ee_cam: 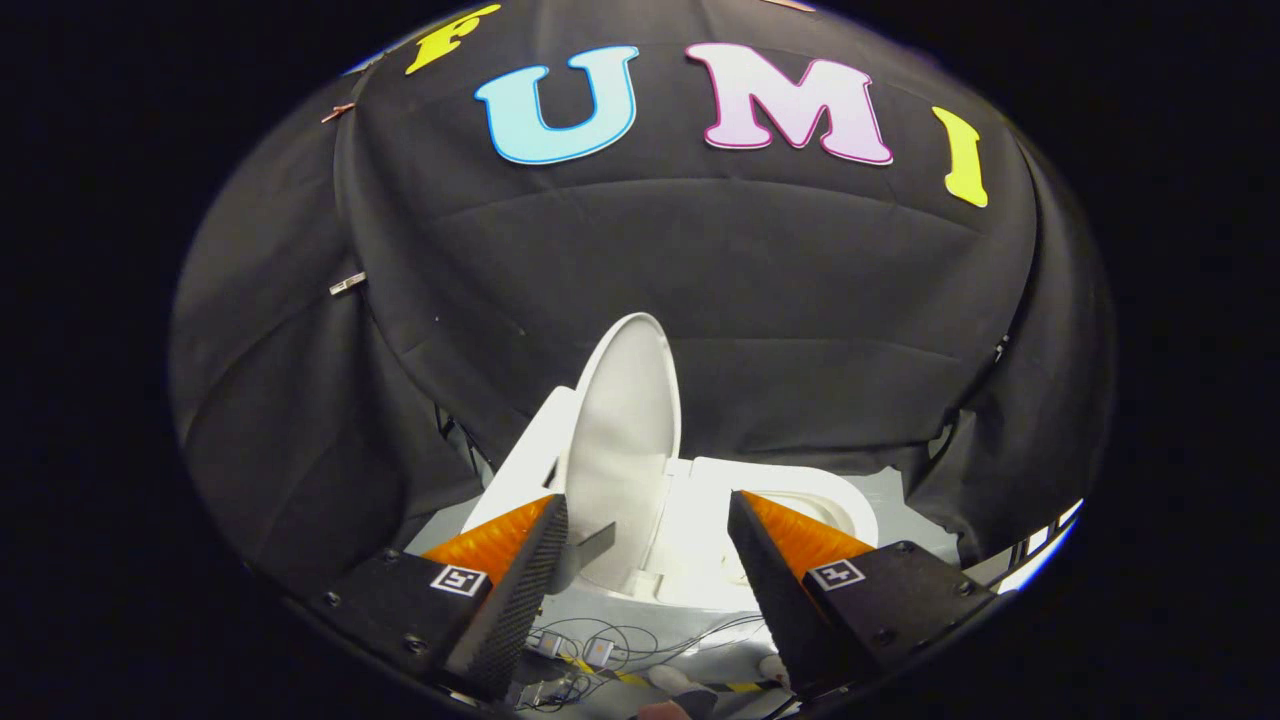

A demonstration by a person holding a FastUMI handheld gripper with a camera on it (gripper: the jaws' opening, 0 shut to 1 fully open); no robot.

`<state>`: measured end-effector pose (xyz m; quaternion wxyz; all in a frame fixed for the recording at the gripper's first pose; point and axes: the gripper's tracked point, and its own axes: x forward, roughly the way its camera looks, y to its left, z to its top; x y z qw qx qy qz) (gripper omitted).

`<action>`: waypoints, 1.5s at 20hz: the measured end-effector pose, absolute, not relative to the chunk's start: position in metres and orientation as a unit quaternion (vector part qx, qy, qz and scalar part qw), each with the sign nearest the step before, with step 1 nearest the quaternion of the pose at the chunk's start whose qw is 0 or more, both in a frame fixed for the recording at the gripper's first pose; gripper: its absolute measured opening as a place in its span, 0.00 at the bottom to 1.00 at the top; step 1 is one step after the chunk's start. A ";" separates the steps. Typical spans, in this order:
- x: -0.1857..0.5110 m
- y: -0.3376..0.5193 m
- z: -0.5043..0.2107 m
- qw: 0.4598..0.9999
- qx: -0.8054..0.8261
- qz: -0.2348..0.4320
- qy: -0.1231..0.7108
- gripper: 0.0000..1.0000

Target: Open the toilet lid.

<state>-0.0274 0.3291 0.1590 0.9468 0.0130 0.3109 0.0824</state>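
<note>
I see my tool [650, 560] spread wide, its two fingers apart and pinching nothing. The white oval plastic toilet lid [625, 430] stands raised, nearly upright, rising at about 12 o'clock from the gap between the fingers and just beyond them, a little nearer the left finger [525, 590]. Its lower edge runs down behind that finger's tip; whether they touch I cannot tell. At roughly 1 o'clock from the gap, beyond the right finger [775, 590], lies the white ring-shaped toilet seat [790, 490], flat on the white ceramic toilet bowl [690, 590], whose opening shows past the finger's tip. At 11 o'clock, behind the lid, a white tank-like block [520, 465] leans toward the black cloth wall [700, 280], which hangs behind everything. Down at 6 o'clock, under the fingers, thin grey wires [610, 640] and small connectors lie on the pale floor [720, 655].
</note>
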 end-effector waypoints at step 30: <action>-0.007 0.032 0.013 0.999 0.014 -0.004 0.051 0.99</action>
